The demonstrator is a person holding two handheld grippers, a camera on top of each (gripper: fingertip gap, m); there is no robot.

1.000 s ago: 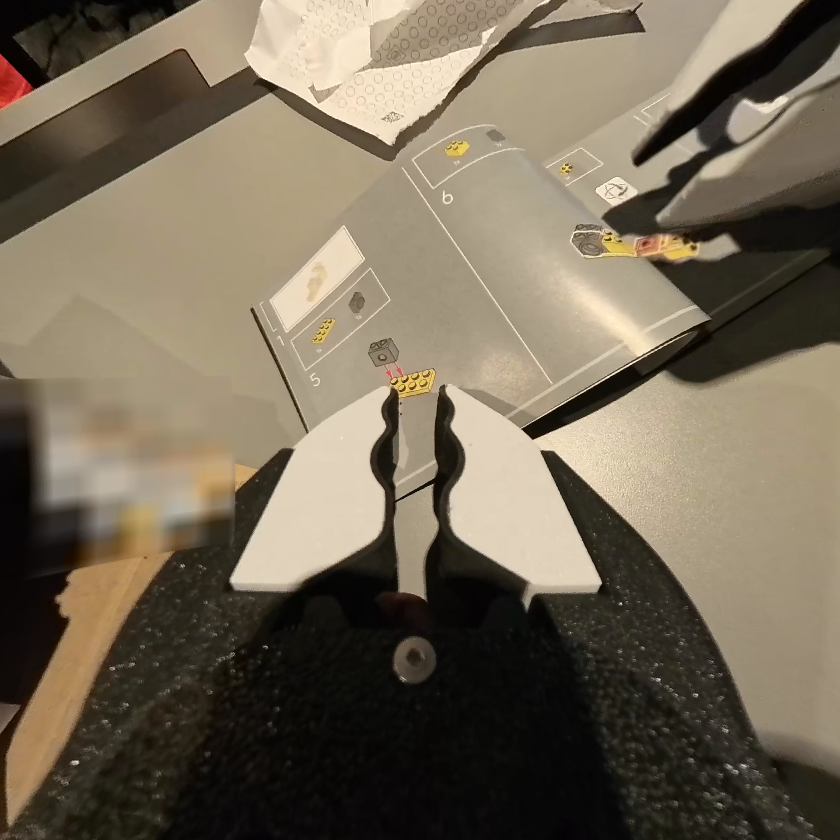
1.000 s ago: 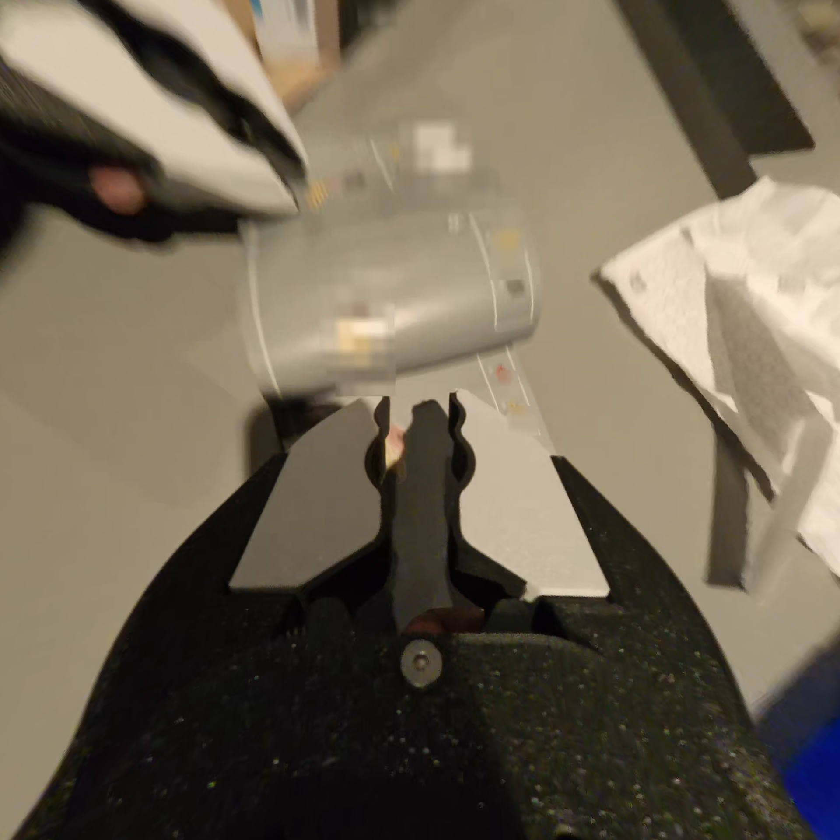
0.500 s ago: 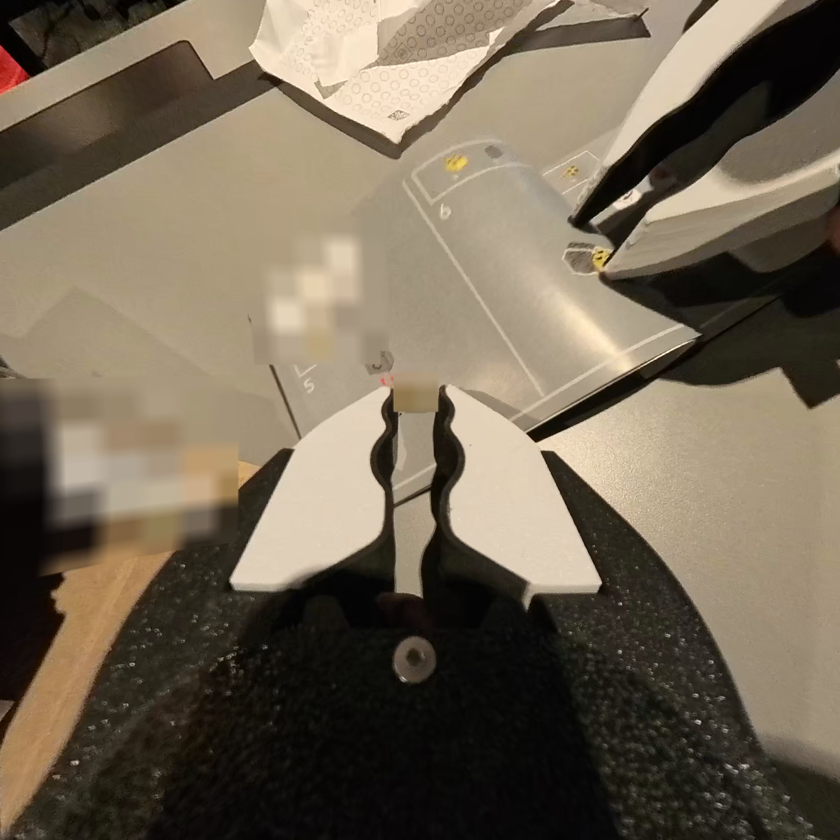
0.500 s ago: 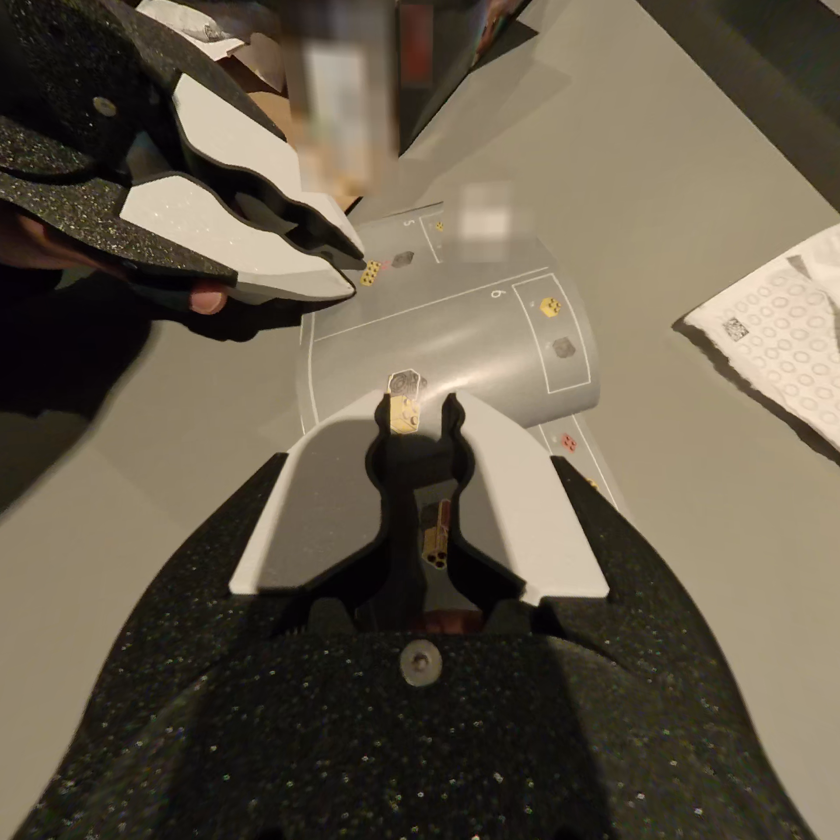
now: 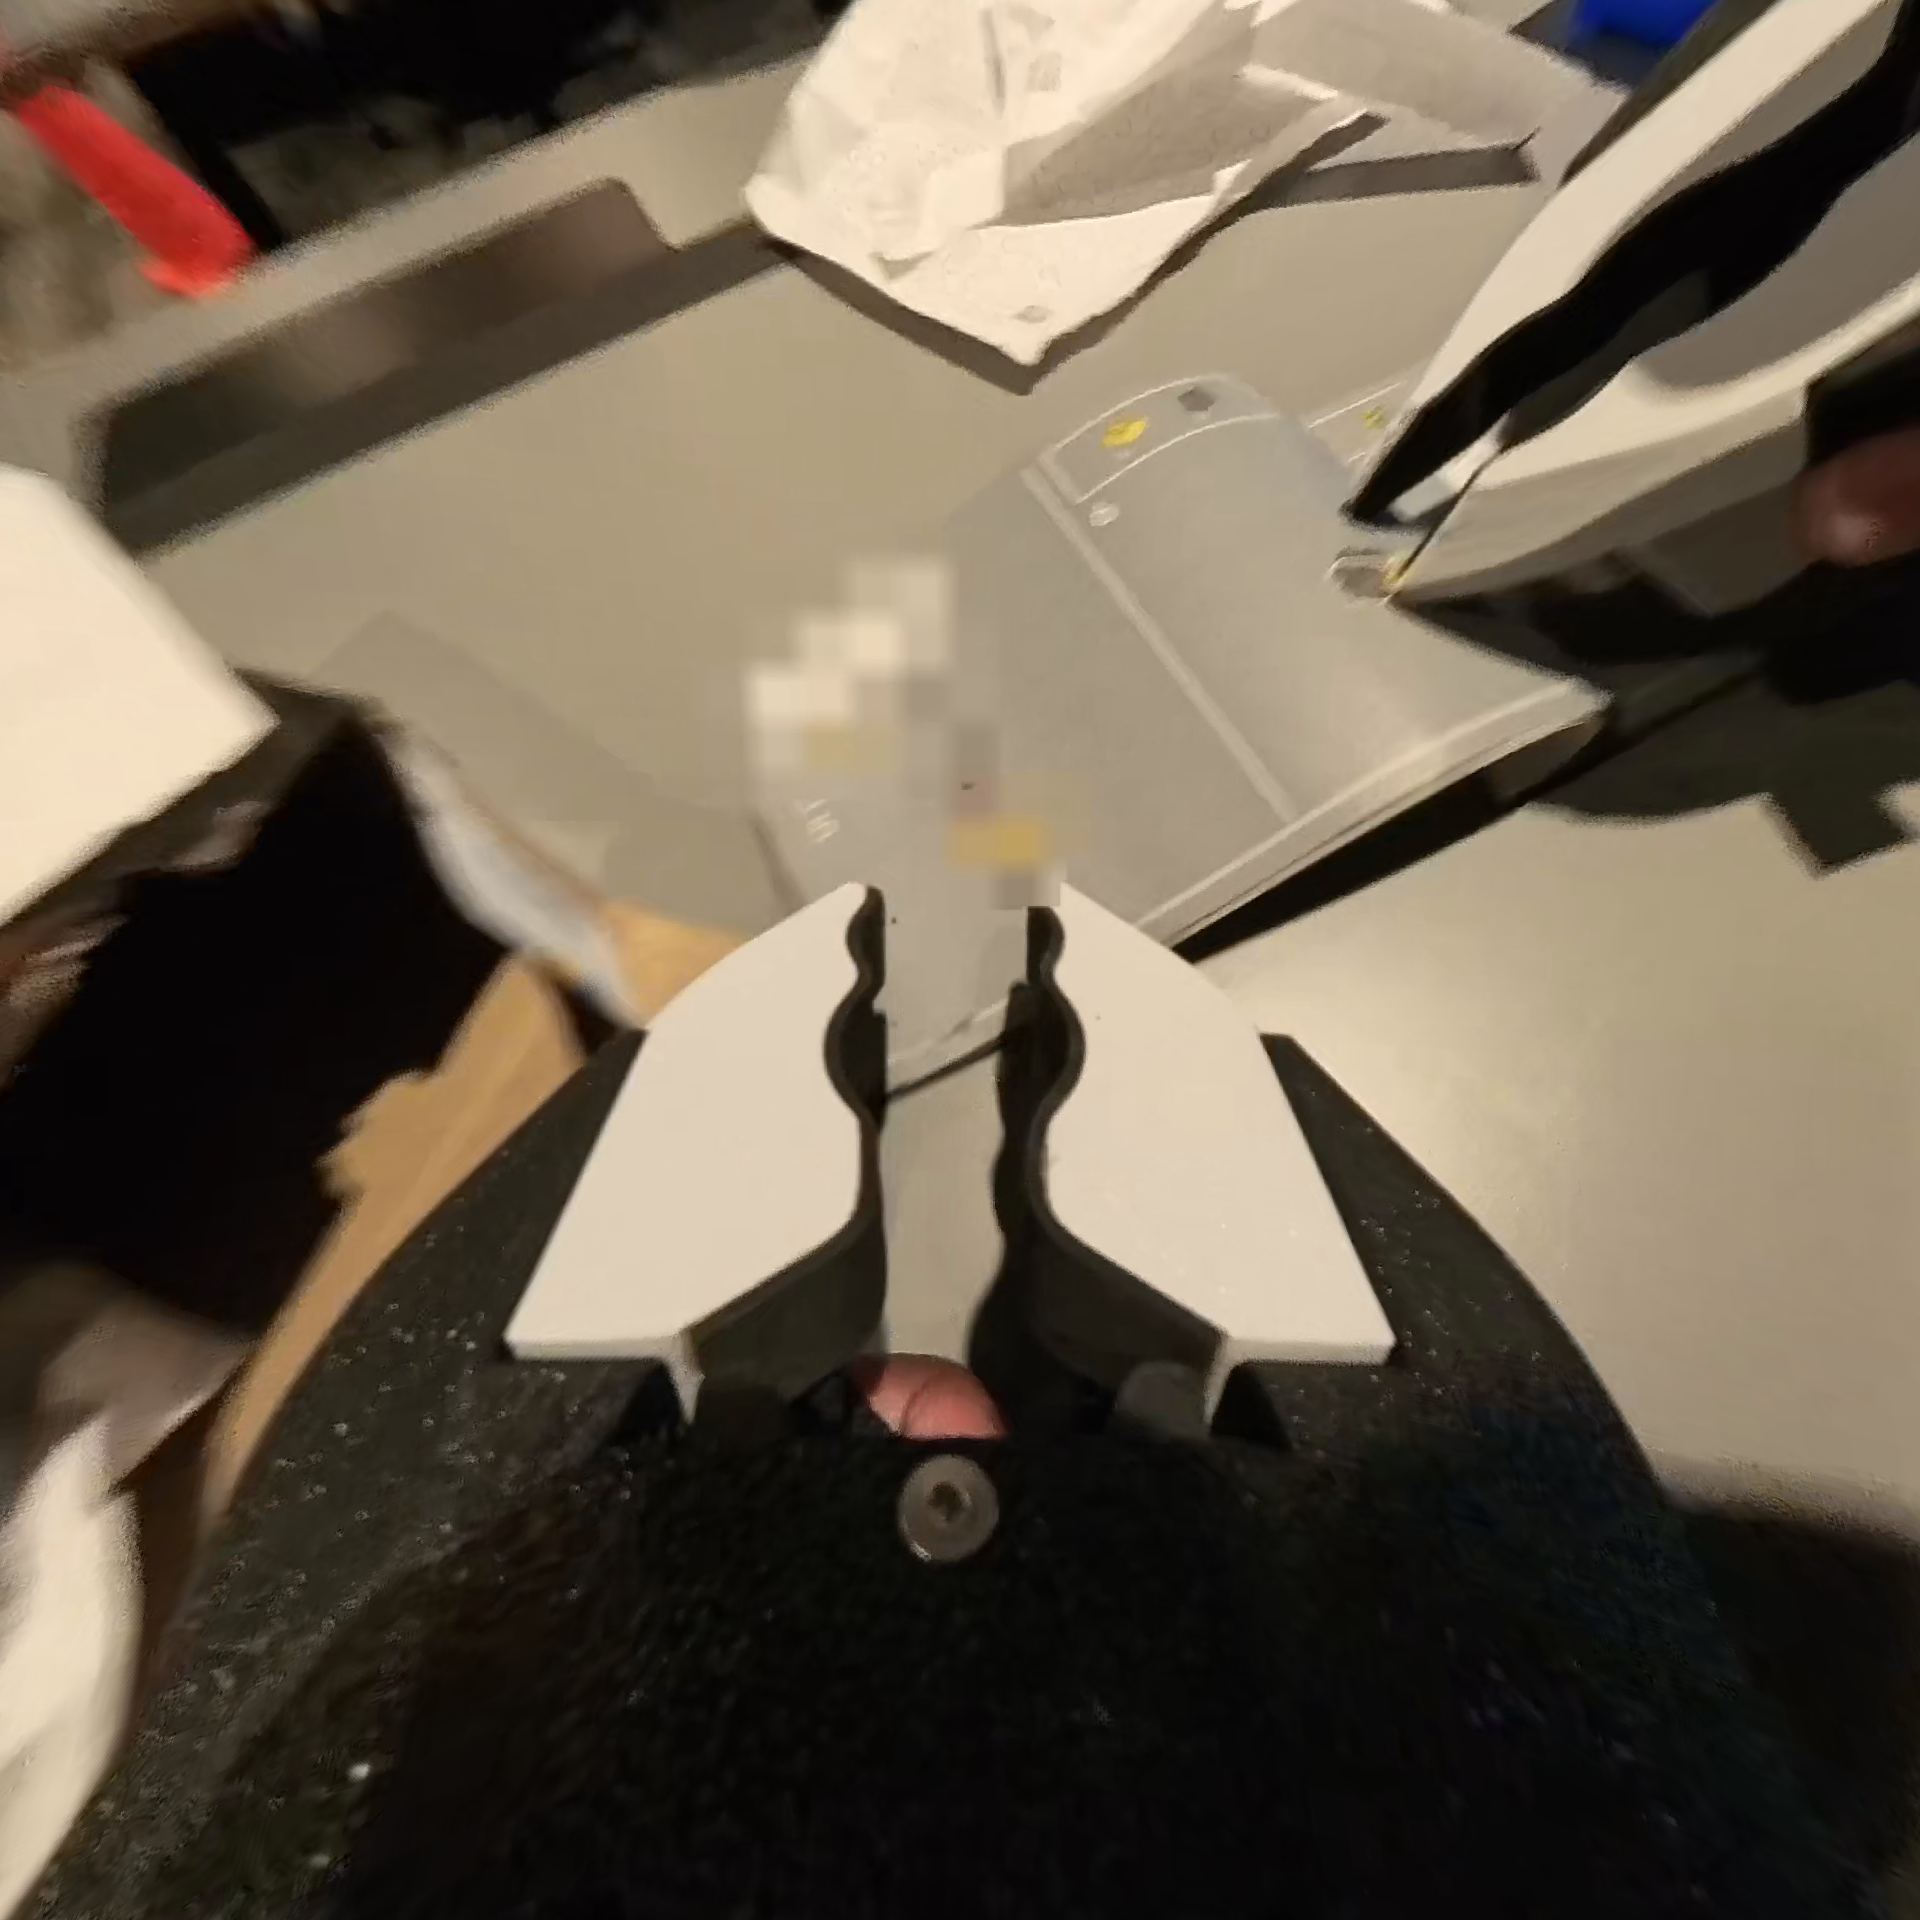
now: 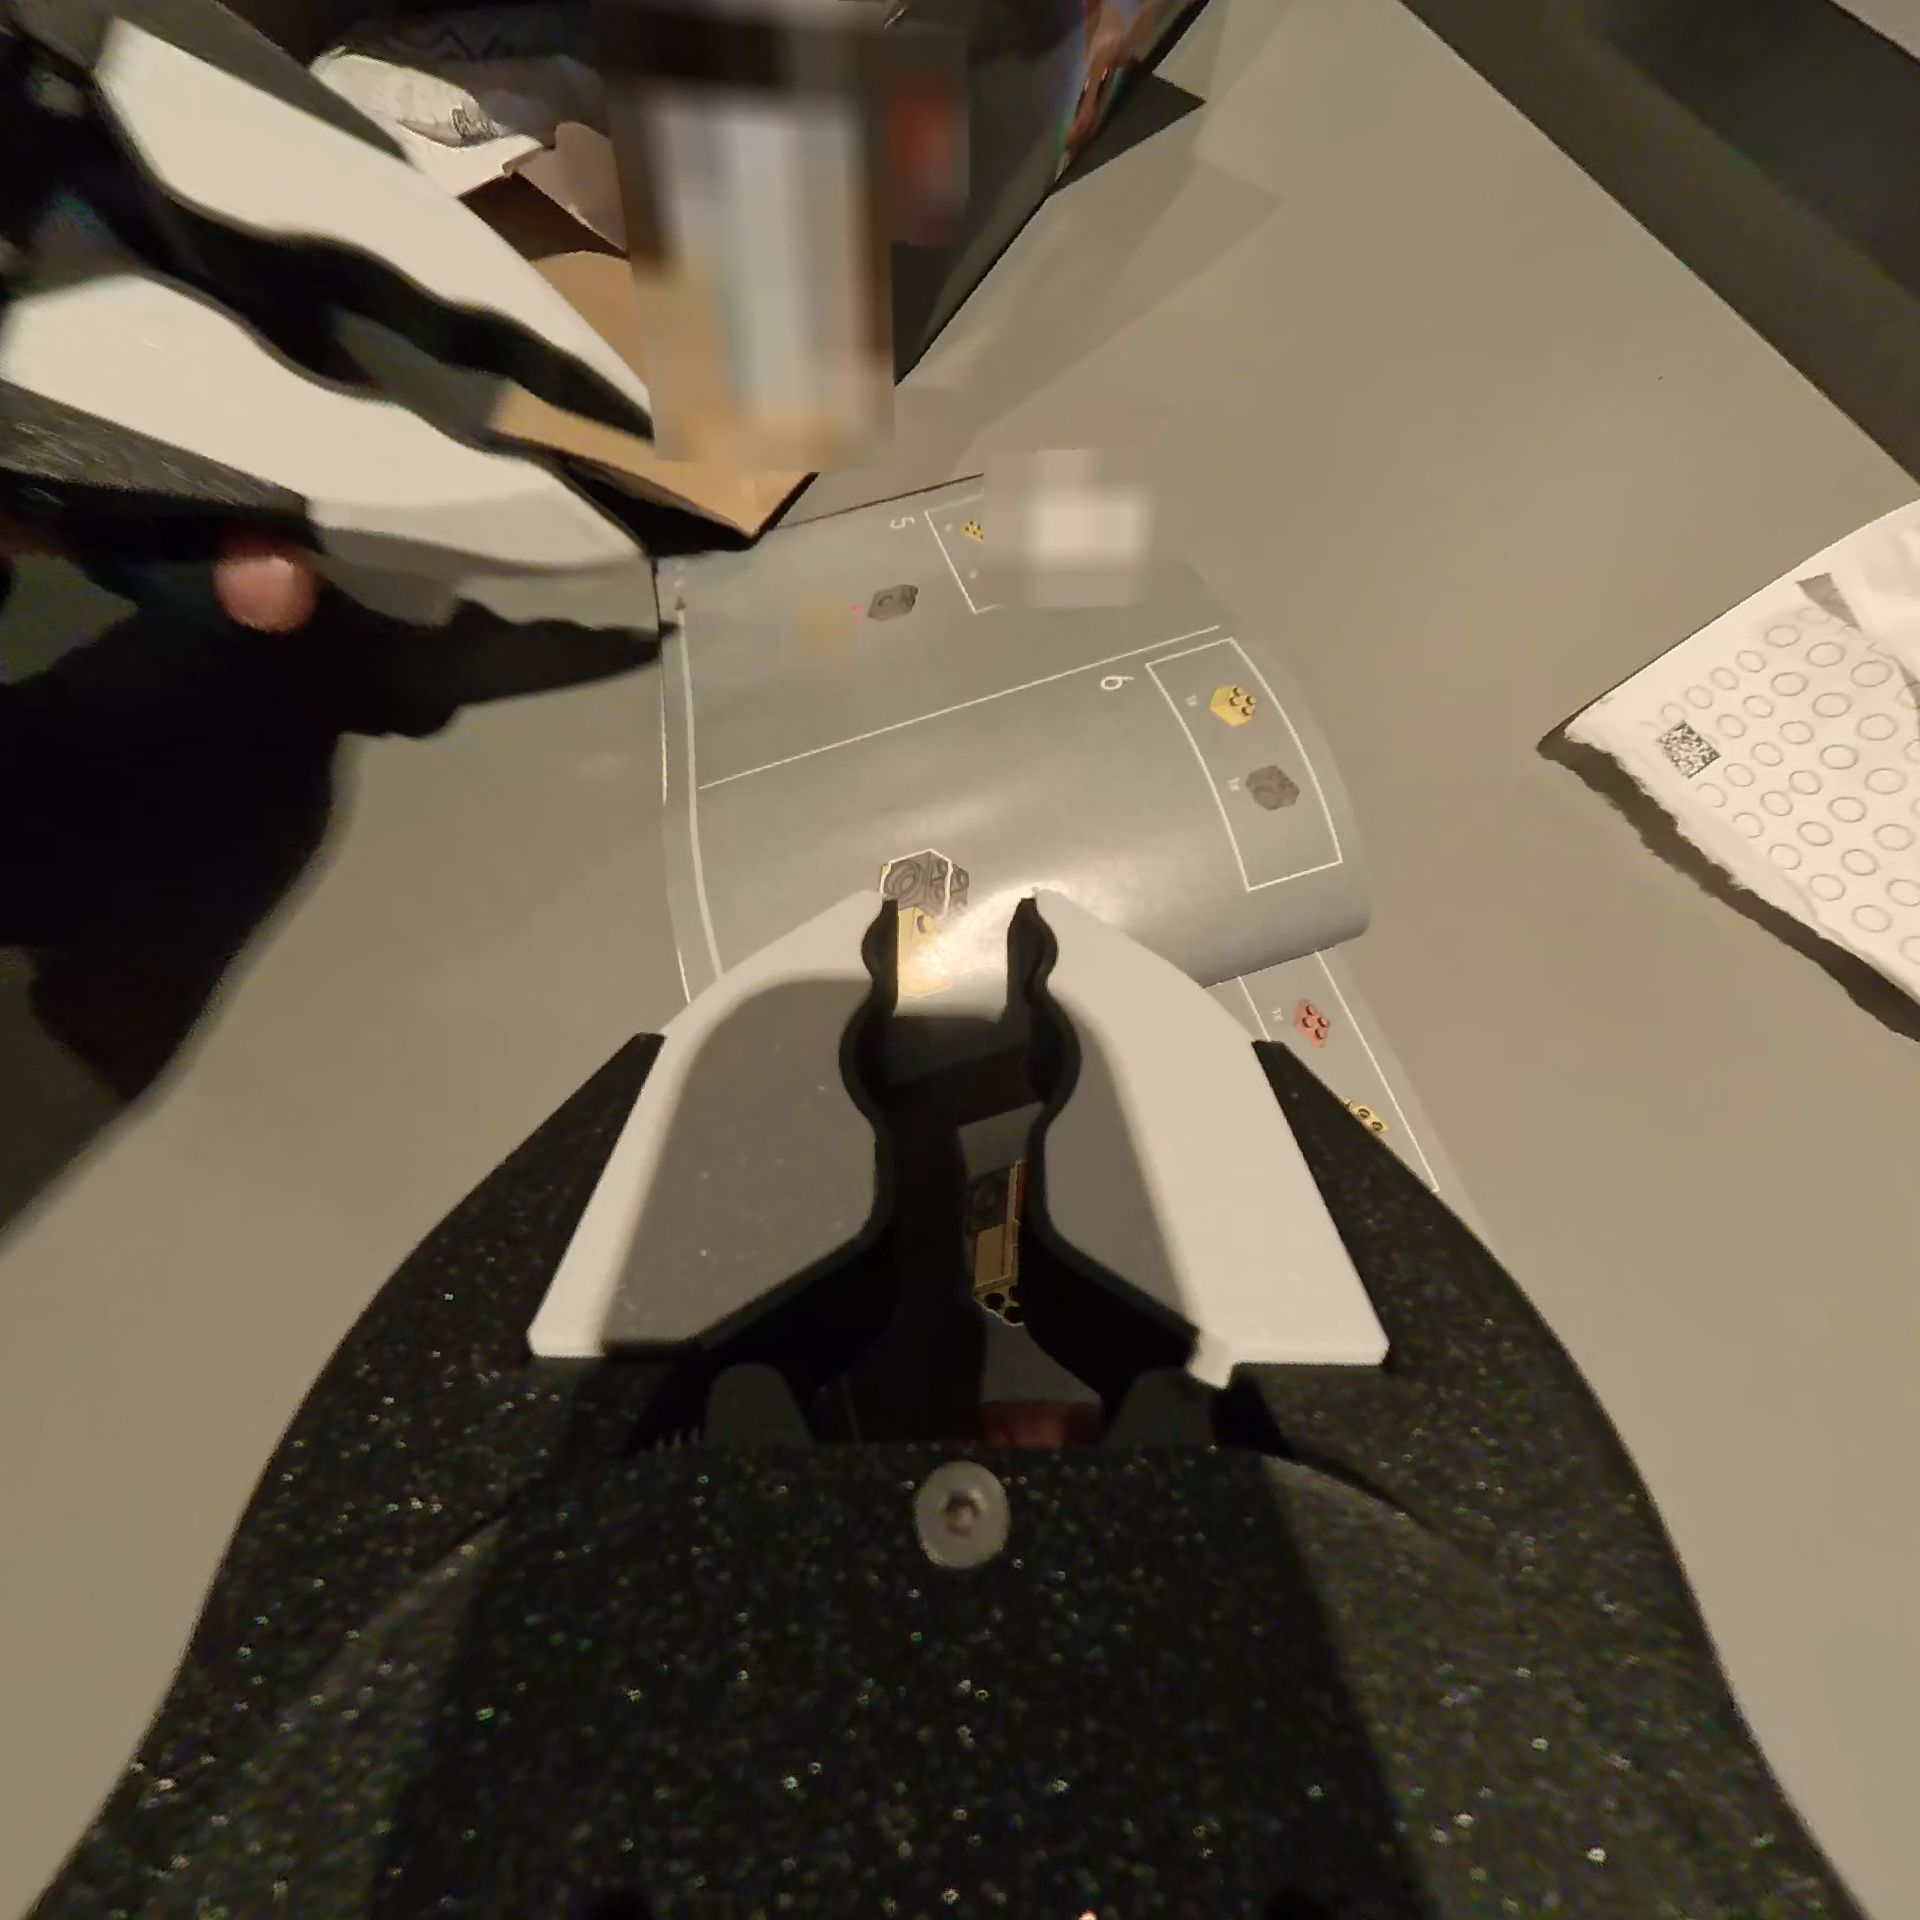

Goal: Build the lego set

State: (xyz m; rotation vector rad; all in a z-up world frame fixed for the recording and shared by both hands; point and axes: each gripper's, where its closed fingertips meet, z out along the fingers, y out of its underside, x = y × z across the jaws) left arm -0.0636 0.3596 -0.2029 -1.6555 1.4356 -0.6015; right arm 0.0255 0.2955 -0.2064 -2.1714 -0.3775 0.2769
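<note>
While both grippers hang over the open instruction booklet (image 6: 997, 790) on the grey table (image 6: 1455, 395), no loose brick shows on the table in either view; only printed bricks on the pages. Right gripper (image 6: 951, 914): jaws apart by a moderate gap, nothing between the tips. A small yellow-and-dark piece (image 6: 995, 1236) shows deep in the gap near the jaw roots; cannot tell whether it is a real assembly lying below or print on the lower page. Left gripper (image 5: 956, 914): jaws apart by a narrow gap, empty, over the booklet's near corner; view blurred. Torn white paper bag (image 6: 1787, 748) lies off the booklet's far side, toward the table's right edge in the right wrist view; brown cardboard box (image 6: 644, 457) sits beside the booklet near the left gripper. Judgement: page-consulting step, build early. Key relation: if the piece is real, it lies directly under the right jaws, long axis running along the jaw gap, so the right gripper is nearer and would need to turn across that axis to pinch its short sides.
</note>
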